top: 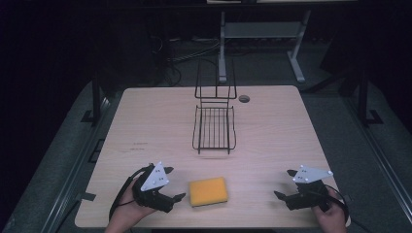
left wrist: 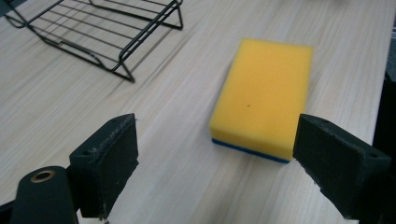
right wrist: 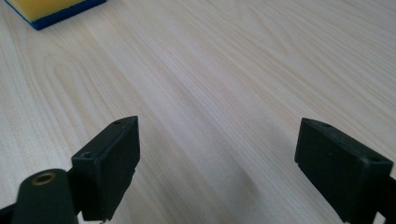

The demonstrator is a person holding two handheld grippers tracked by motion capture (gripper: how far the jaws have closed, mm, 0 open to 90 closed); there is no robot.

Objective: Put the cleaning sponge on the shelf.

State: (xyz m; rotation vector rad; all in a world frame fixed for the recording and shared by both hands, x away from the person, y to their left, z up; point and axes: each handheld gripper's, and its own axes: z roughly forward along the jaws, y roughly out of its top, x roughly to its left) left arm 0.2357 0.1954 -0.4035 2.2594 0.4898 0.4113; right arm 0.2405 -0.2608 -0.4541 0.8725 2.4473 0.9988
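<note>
Nothing grasped yet | my left gripper [top: 176, 183] jaws spread just left of sponge [top: 208, 191] | right gripper [top: 285, 183] spread, well apart | rack [top: 214, 128] far, unfilled | pickup remains.

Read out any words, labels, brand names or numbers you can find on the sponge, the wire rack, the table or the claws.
None can be read. The yellow sponge with its blue underside is plain. The black wire rack and both claws carry no lettering. A faint dark mark on the wooden table might be print, but it is too small to read.
</note>
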